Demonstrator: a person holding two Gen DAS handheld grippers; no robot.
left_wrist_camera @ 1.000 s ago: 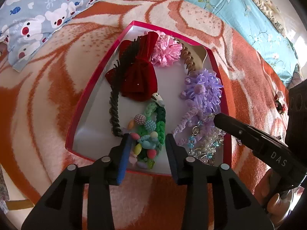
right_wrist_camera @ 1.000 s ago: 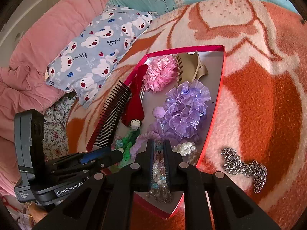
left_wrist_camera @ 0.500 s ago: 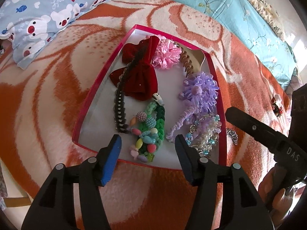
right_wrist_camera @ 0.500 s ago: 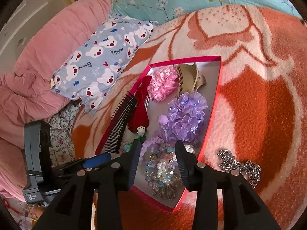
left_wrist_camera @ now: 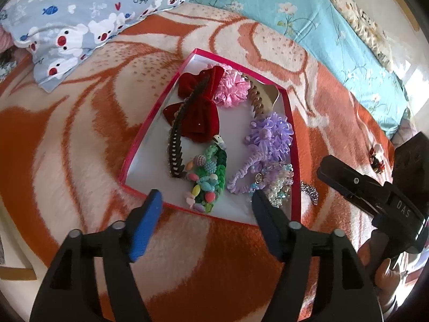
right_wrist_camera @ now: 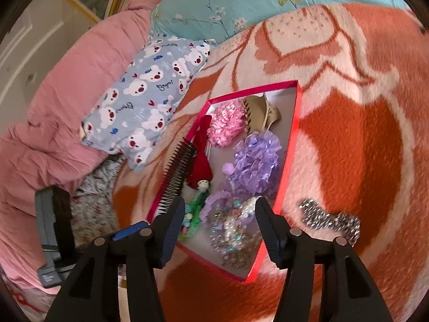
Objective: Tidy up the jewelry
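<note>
A red-rimmed box (left_wrist_camera: 150, 123) (right_wrist_camera: 292, 134) lies on the orange blanket. It holds a red velvet bow (left_wrist_camera: 198, 107), a black comb clip (left_wrist_camera: 177, 145), a pink scrunchie (left_wrist_camera: 230, 88), a purple scrunchie (left_wrist_camera: 270, 134) (right_wrist_camera: 257, 161), a green beaded band (left_wrist_camera: 209, 179) and a clear bead bracelet (left_wrist_camera: 278, 185) (right_wrist_camera: 230, 230). My left gripper (left_wrist_camera: 206, 204) is open and empty above the box's near edge. My right gripper (right_wrist_camera: 219, 220) is open and empty above the bead bracelet. A silver chain (right_wrist_camera: 329, 220) (left_wrist_camera: 309, 190) lies on the blanket right of the box.
A blue bear-print pillow (left_wrist_camera: 80, 18) (right_wrist_camera: 144, 99) lies left of the box. A teal floral pillow (left_wrist_camera: 321, 32) sits behind. A pink quilt (right_wrist_camera: 53, 102) is at the far left. A small red trinket (left_wrist_camera: 376, 158) lies on the blanket at the right.
Both grippers opened and drew back from the box. The right one let go of the bead bracelet, which now lies in the box's near corner. The left one released the green beaded band.
</note>
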